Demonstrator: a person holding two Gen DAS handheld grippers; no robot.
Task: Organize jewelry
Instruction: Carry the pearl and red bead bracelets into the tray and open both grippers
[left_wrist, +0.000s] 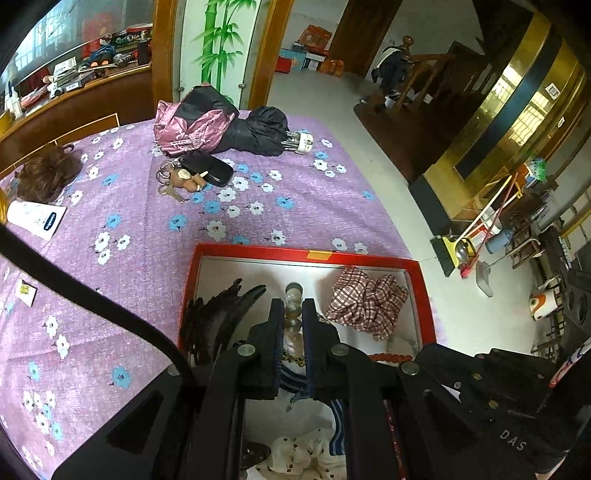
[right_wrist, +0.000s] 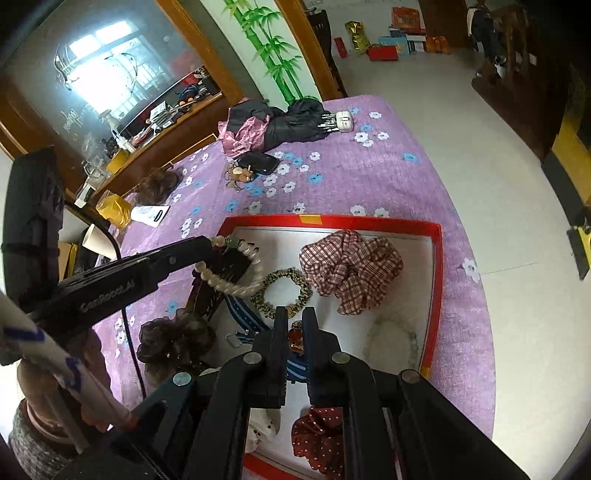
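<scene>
A red-rimmed box (left_wrist: 258, 252) (right_wrist: 437, 280) with a white floor sits on the purple flowered cloth. My left gripper (left_wrist: 293, 314) is shut on a pearl bead bracelet (left_wrist: 293, 299) and holds it over the box; in the right wrist view that bracelet (right_wrist: 236, 284) hangs from the left fingertips (right_wrist: 201, 245). My right gripper (right_wrist: 295, 325) is shut on a small amber-red bead piece (right_wrist: 295, 338) low over the box. In the box lie a plaid scrunchie (right_wrist: 351, 266), a leopard hair tie (right_wrist: 282, 293), a black claw clip (left_wrist: 221, 314) and a pale bead bracelet (right_wrist: 391, 339).
A folded black umbrella (left_wrist: 258, 129), a pink pouch (left_wrist: 188, 125), a black case with keys (left_wrist: 207, 170), a brown hairpiece (left_wrist: 48, 173) and a white tube (left_wrist: 35, 218) lie on the cloth. A red dotted scrunchie (right_wrist: 317, 439) lies at the box's near end. A dark scrunchie (right_wrist: 173, 336) lies left of the box.
</scene>
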